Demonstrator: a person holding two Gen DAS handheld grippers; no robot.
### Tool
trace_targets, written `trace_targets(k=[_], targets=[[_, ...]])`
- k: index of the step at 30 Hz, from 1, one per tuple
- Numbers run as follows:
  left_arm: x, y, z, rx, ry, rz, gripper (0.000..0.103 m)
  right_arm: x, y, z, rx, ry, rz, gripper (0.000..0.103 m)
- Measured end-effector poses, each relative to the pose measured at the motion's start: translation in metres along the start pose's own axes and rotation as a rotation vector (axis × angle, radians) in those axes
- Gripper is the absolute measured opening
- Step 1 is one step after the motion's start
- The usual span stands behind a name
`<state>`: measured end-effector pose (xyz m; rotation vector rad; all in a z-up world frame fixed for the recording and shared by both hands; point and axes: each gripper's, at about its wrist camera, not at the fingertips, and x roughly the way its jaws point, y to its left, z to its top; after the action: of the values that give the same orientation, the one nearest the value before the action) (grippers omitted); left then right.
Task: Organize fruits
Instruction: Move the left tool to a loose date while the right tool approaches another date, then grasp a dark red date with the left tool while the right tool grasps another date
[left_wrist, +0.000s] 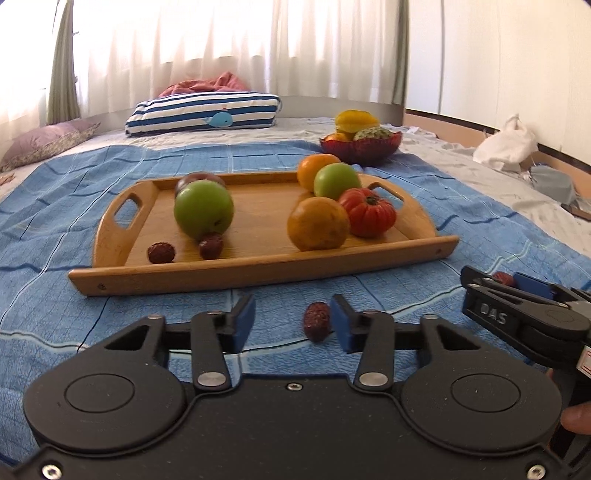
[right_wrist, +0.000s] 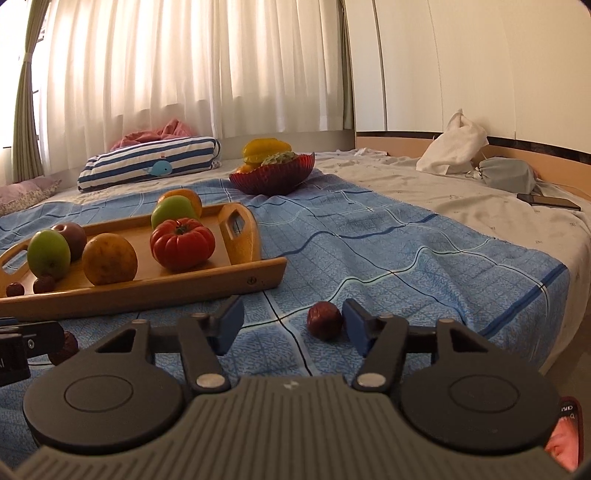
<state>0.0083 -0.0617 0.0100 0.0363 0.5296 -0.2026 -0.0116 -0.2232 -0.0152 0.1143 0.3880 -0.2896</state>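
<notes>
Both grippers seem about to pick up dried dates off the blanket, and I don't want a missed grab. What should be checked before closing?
1. Date sits between the left gripper fingers: ok, beside the right pad.
2. Left pads pressing on it: not ok, gap remains.
3. Second date sits between the right gripper fingers: ok, off-centre.
4. Right pads pressing on it: not ok.
5. Free floor on the wooden tray: ok.
6. Blanket flat under the dates: cannot tell.
</notes>
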Motion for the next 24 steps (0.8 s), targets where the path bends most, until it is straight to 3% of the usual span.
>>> trace_targets(k=[3, 9, 24], targets=[[0.002, -0.006, 0.000, 0.021, 0.002, -0.014, 0.029, 0.005, 0.000, -0.001, -0.006, 0.016, -0.006, 0.058], [0.008, -0.011, -0.003, 0.011, 0.018, -0.039, 0.023, 0.009, 0.002, -0.001, -0.012, 0.022, -0.010, 0.056], [0.018, -0.015, -0.008, 0.010, 0.048, -0.040, 0.023, 0.014, 0.002, -0.002, -0.029, 0.021, -0.007, 0.044]])
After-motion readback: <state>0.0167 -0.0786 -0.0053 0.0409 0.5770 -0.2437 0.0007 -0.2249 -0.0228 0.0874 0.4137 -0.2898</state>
